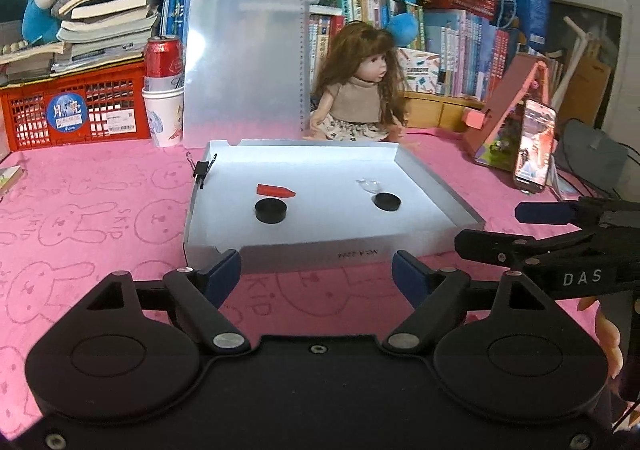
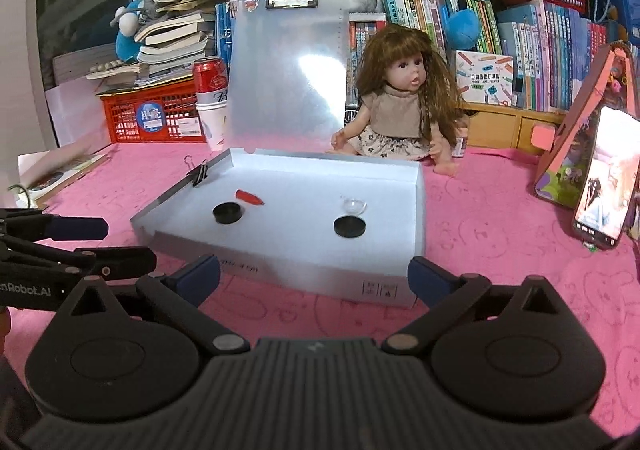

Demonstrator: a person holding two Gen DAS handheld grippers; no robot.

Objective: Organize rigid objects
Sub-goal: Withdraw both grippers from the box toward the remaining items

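A shallow white box (image 1: pixel 436 186) (image 2: pixel 304 270) lies open on the pink cloth, straight ahead of both grippers. Inside it are two black discs, one on the left (image 1: pixel 271 210) (image 2: pixel 227 213) and one on the right (image 1: pixel 387 202) (image 2: pixel 350 227). A red pointed piece (image 1: pixel 276 191) (image 2: pixel 249 197) lies behind the left disc, and a small clear dome (image 1: pixel 369 185) (image 2: pixel 353 206) behind the right one. A black binder clip (image 1: pixel 202 170) (image 2: pixel 200 173) grips the box's left wall. My left gripper (image 1: pixel 316 270) (image 2: pixel 112 244) and right gripper (image 2: pixel 314 276) (image 1: pixel 508 228) hover side by side before the front wall, both open and holding nothing.
A translucent clipboard (image 1: pixel 244 62) stands upright behind the box, with a doll (image 1: pixel 360 90) to its right. A red can in a paper cup (image 1: pixel 163 90) and a red crate (image 1: pixel 76 110) are at back left. A phone on a pink stand (image 1: pixel 534 146) is at right. Books and plush toys line the back.
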